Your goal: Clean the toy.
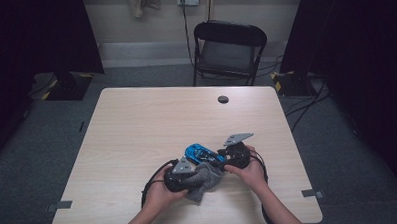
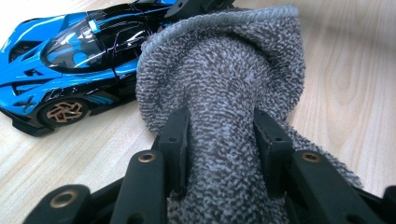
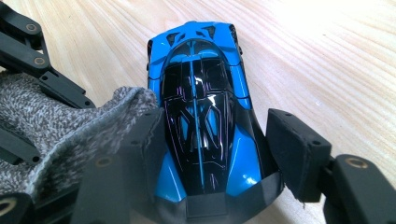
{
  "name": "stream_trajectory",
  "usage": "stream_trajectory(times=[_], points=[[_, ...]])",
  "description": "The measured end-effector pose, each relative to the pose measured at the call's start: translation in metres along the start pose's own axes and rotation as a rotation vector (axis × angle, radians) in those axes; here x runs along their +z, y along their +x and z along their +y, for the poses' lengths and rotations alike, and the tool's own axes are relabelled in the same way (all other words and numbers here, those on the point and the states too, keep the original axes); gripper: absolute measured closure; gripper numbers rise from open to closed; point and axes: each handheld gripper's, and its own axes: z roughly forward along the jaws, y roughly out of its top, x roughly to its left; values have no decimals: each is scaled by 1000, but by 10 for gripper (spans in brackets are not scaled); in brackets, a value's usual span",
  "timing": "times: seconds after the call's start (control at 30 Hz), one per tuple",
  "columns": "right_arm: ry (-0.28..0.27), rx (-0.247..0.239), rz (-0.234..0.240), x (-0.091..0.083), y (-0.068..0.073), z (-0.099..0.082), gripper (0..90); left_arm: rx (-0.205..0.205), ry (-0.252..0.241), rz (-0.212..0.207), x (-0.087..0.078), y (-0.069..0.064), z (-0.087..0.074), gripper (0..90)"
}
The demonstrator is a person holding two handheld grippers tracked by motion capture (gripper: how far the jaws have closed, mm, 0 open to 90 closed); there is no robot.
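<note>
At lower centre of the high view, the left gripper (image 2: 222,140) pinches a grey sock (image 2: 224,84) on the bench (image 1: 137,124). The right gripper (image 3: 210,140) straddles the blue toy car (image 3: 201,107), one pad against its side, the other just clear.

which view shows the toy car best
The right gripper view: the blue toy car lies lengthwise between the jaws, its roof and nose plain. The left gripper view shows its side and a wheel beside the grey sock. In the high view it is a small blue shape.
</note>
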Motion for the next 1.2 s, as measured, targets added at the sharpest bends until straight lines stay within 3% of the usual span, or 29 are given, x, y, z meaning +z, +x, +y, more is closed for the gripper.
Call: stream_trajectory(times=[0.13,0.33,0.63,0.8,1.2], points=[[-5,-5,-2,0,0,-1,390,11,0,15,1,0,1,652],[5,-8,-3,-1,1,0,393,-49,-10,23,2,6,2,679],[32,-2,5,-4,-1,0,408,-77,-3,74,0,19,5,682],[31,8,8,-6,-3,-1,417,-70,5,99,-2,23,6,681],[32,24,24,-9,-7,-4,449,-109,-6,105,-7,34,3,680]])
